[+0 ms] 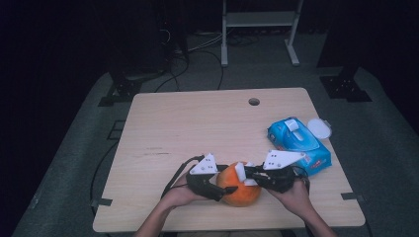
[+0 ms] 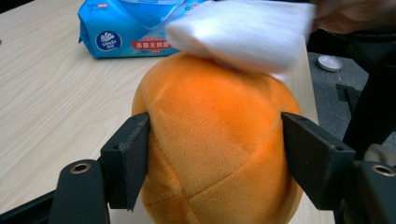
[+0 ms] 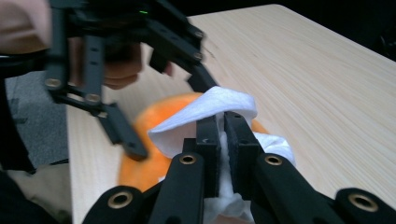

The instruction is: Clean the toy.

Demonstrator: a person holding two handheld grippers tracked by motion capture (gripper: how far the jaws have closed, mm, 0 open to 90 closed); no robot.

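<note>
Centrally, light wooden desk (image 1: 197, 128) in dark room, grey floor, left gripper (image 2: 215, 158) jaws wide, clamped on orange plush ball (image 2: 210, 140) at near desk edge, right gripper (image 3: 223, 135) pinched tight on white wipe (image 3: 205, 109) touching ball top, blue wipes pack (image 1: 299, 143) nearby.

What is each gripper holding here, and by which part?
Left gripper clamps the orange plush ball across its sides. Right gripper pinches a bunched fold of the white wipe resting on the ball's top.
</note>
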